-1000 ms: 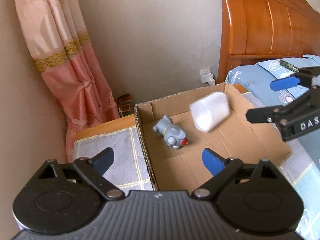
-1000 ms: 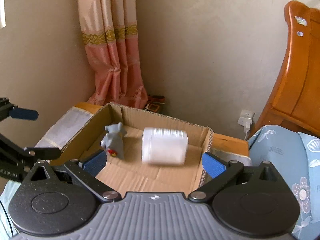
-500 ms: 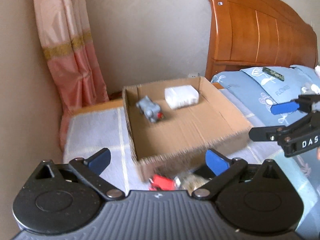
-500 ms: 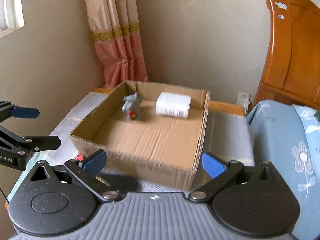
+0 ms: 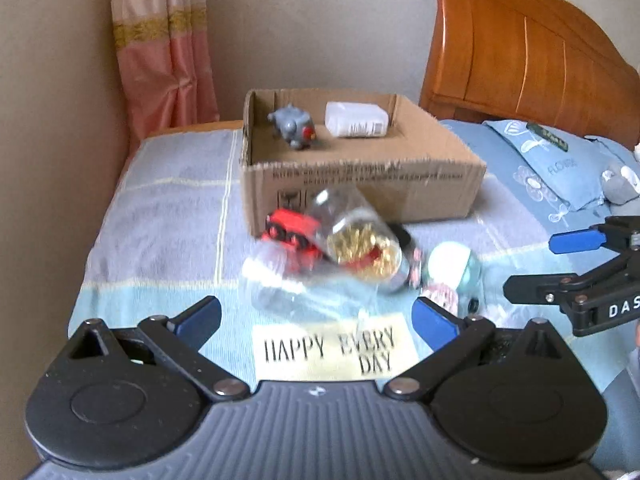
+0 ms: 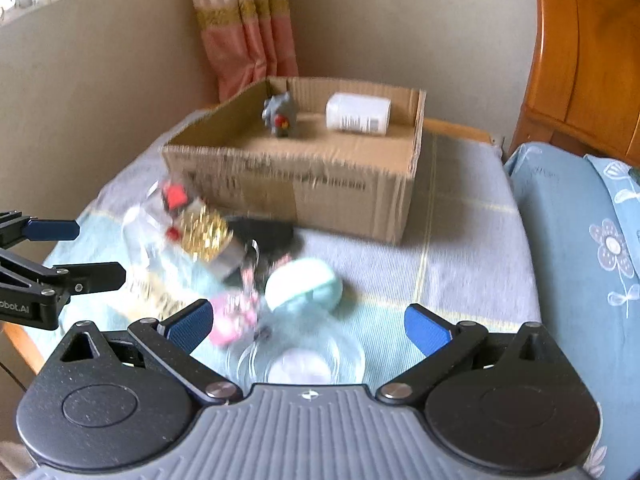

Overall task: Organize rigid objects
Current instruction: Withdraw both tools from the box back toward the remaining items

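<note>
Box: your open-topped brown corrugated cardboard box (image 5: 360, 184) sits on the bed, its torn rim ragged, black print along its front wall.
In the box: two things, both toward the back wall: one grey moulded toy animal (image 5: 292, 128) with a red spot, and one white plastic bottle (image 5: 356, 119) lying on its side, label facing you.
Loose pile: it lies on the bed just in front of the box, blurred, so your count here is rough.
Clear pieces: two glassy containers show in your left view, one clear jar (image 5: 280, 280) nearest you and one clear jar holding crinkled gold foil (image 5: 362, 248). Your right view shows one more shallow clear dish (image 6: 300, 360) at the claw's base.
Coloured pieces: one red plastic toy vehicle (image 5: 294, 234) with black wheels, one smooth pale-green rounded case (image 6: 304, 286), one small pink item (image 6: 234, 314) too blurred to name, one flat black object (image 6: 260, 232).
Bedding: a woven blue-and-grey striped bedspread (image 5: 168, 208) with a cream patch of black stencilled letters (image 5: 332, 350).
Left claw (image 5: 316, 316): its blue-padded fingers stand wide apart, nothing between them, above the near edge of the pile.
Right claw (image 6: 308, 326): spread wide too, gripping nothing, over the dish and pink item.
Surroundings: one glossy orange wooden headboard (image 5: 520, 48), one pink curtain (image 5: 164, 48) with a gold band.
</note>
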Demonstrator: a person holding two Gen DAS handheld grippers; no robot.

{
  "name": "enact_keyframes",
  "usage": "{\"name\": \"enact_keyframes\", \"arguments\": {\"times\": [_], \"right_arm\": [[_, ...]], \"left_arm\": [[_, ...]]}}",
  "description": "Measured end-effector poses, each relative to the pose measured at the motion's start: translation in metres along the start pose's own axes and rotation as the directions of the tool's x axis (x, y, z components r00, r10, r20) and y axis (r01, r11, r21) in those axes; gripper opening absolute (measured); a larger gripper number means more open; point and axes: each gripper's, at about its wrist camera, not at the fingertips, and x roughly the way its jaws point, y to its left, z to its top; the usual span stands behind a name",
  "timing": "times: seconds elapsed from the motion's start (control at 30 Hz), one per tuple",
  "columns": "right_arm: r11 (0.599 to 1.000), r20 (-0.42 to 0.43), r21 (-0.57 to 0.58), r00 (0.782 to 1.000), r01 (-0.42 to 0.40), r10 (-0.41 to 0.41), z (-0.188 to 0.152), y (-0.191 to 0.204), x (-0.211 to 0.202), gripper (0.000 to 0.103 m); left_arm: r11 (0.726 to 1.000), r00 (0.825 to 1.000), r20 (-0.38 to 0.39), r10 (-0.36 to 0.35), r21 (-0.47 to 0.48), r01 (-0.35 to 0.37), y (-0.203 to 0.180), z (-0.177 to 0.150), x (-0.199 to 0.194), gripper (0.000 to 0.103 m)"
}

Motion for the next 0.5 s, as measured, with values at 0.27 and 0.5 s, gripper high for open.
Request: {"name": "enact_keyframes", "arguments": {"times": [0.27, 0.5], "right_arm": [[0.999, -0.067, 0.036, 0.998, -0.003, 0.006, -0.019, 0.007, 0.020, 0.103], [0.996, -0.093, 0.081, 0.995, 0.032, -0.024, -0.023, -0.004, 0.031, 0.103]], "left_arm": [[1.000, 1.000, -0.027, 0.014, 0.010, -0.014, -0.005, -0.020, 0.007, 0.101], [0.999, 0.998, -0.051, 0.024, 0.026, -0.023, -0.004, -0.025, 0.014, 0.101]]}}
